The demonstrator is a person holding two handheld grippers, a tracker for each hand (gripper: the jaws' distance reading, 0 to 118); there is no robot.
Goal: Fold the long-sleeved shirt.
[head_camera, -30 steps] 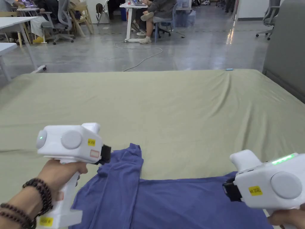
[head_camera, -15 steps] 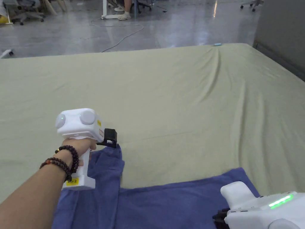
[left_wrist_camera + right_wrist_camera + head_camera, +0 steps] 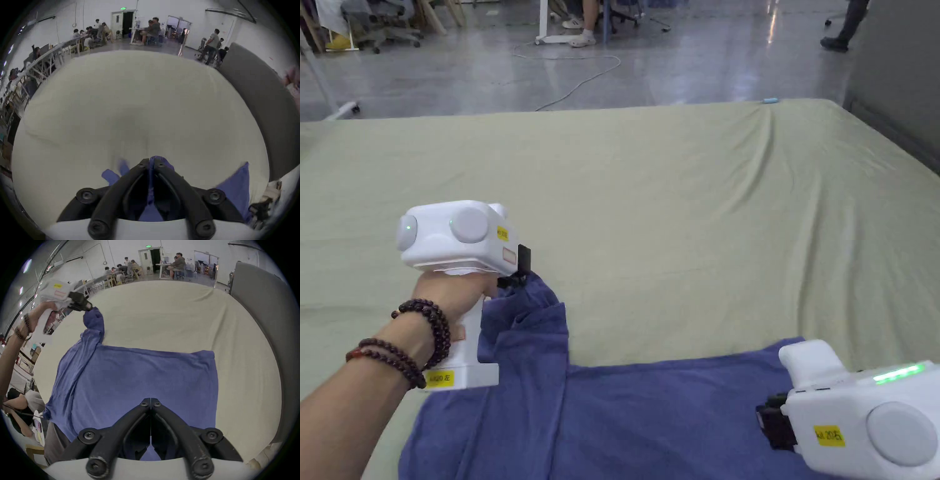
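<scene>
The blue long-sleeved knit shirt (image 3: 650,425) lies on the near part of the bed covered with a pale green sheet (image 3: 687,206), its body spread flat along the near edge with the long axis running left to right.

The right tongs (image 3: 151,400) hover low over the body of the shirt toward its near right part; in the right gripper view their jaws meet tip to tip with nothing between them, closed on air. In the head view the white housing of the right tongs (image 3: 772,422) sits at the near right corner of the picture, above the cloth.

Farther off, on the left, the left tongs (image 3: 151,160) grip the end of the sleeve (image 3: 95,321): a fold of blue cloth stands pinched between both jaws. The left hand (image 3: 450,294) holds them raised, so the sleeve rises from the shirt's left shoulder and points away from the person, toward the far edge of the bed, slightly bunched.

Beyond the sleeve the sheet lies bare up to the far edge, with shallow creases toward the far right corner. A grey padded panel (image 3: 894,87) stands along the right edge of the bed.
</scene>
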